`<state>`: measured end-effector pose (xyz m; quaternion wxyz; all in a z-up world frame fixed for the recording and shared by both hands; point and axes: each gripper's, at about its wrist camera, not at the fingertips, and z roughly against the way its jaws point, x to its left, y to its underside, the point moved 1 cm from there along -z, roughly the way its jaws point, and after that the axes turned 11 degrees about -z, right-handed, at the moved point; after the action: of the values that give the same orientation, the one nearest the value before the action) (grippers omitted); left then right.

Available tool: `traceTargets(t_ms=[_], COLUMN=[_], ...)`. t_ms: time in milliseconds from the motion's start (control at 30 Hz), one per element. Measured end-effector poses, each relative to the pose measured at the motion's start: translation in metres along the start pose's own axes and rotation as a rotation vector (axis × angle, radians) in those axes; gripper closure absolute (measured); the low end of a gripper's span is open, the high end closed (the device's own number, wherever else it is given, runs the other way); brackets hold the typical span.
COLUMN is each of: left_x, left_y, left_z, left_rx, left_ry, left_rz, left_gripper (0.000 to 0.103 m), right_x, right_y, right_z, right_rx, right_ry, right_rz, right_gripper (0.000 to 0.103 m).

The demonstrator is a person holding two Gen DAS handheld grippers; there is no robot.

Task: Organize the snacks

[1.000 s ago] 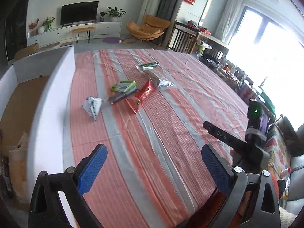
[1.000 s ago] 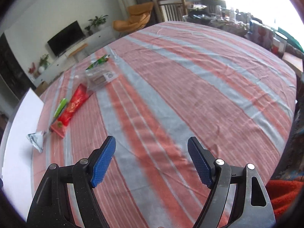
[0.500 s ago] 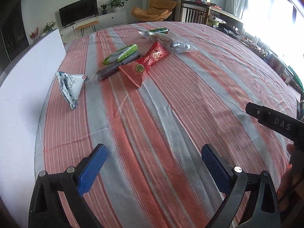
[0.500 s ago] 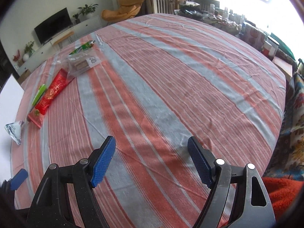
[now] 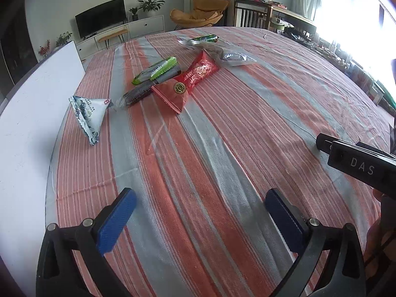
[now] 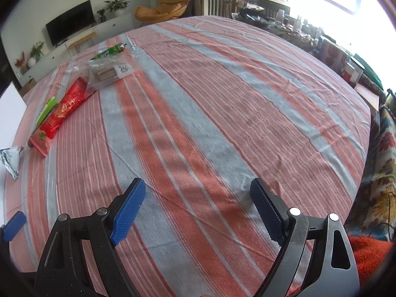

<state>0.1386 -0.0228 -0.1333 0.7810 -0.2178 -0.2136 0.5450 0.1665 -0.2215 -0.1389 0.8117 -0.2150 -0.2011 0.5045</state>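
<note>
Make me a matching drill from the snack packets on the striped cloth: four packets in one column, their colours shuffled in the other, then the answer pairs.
Column one:
1. triangular packet, nearest the white board
2. long packet with a round gold emblem
3. packet with a zigzag edge, left of the emblem packet
4. bag with a square label, seen in the right wrist view

Column two:
A. clear
B. red
C. white and blue
D. bright green

Pairs: 1-C, 2-B, 3-D, 4-A
</note>
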Motion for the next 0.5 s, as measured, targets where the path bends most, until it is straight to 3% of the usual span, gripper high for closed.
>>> traceTargets(t_ms=[500], left_x=[-0.0004], left_y=[0.0001], left_z=[0.0001], left_rx=[0.000], left_ry=[0.000], left_rz=[0.000], left_gripper=[0.000], right_x=[0.0006], right_y=[0.0007], right_z=[0.0006], right_rx=[-0.002], right_ry=[0.001], right_rz=[0.002], right_gripper=[0.012])
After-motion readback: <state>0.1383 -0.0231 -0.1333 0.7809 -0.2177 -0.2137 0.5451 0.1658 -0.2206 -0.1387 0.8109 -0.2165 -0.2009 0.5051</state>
